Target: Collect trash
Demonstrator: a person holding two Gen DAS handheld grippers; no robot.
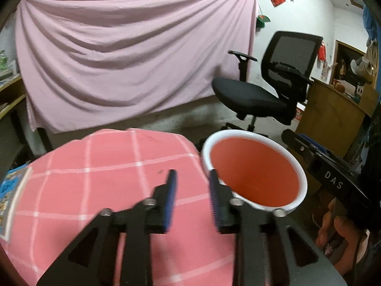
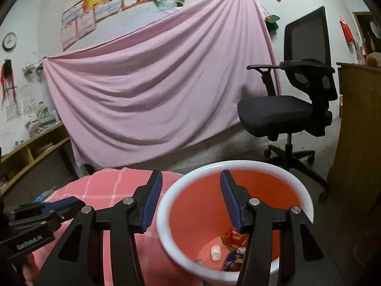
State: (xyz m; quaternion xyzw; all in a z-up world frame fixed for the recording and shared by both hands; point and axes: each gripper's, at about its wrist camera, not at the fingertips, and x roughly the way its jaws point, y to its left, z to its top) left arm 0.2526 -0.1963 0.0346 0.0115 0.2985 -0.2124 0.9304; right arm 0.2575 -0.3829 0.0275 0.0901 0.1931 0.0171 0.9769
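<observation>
An orange bin with a white rim (image 1: pixel 257 140) (image 2: pixel 164 217) stands beside the pink checked table (image 1: pixel 100 166) (image 2: pixel 107 188). My left gripper (image 1: pixel 192 178) is open and empty over the table's right edge, next to the bin. My right gripper (image 2: pixel 190 181) is open and empty above the bin's rim. In the right wrist view the bin's bottom holds trash: a red wrapper (image 2: pixel 234 237), a small white piece (image 2: pixel 215 252) and a purple wrapper (image 2: pixel 229 261). A blue printed packet (image 1: pixel 12 197) lies at the table's left edge. The right gripper body (image 1: pixel 333 174) shows in the left wrist view.
A black office chair (image 1: pixel 269 88) (image 2: pixel 297 100) stands behind the bin. A pink sheet (image 1: pixel 123 59) (image 2: pixel 154 95) hangs at the back. A wooden cabinet (image 1: pixel 333 121) (image 2: pixel 357 131) is on the right, low shelves (image 2: pixel 31 152) on the left.
</observation>
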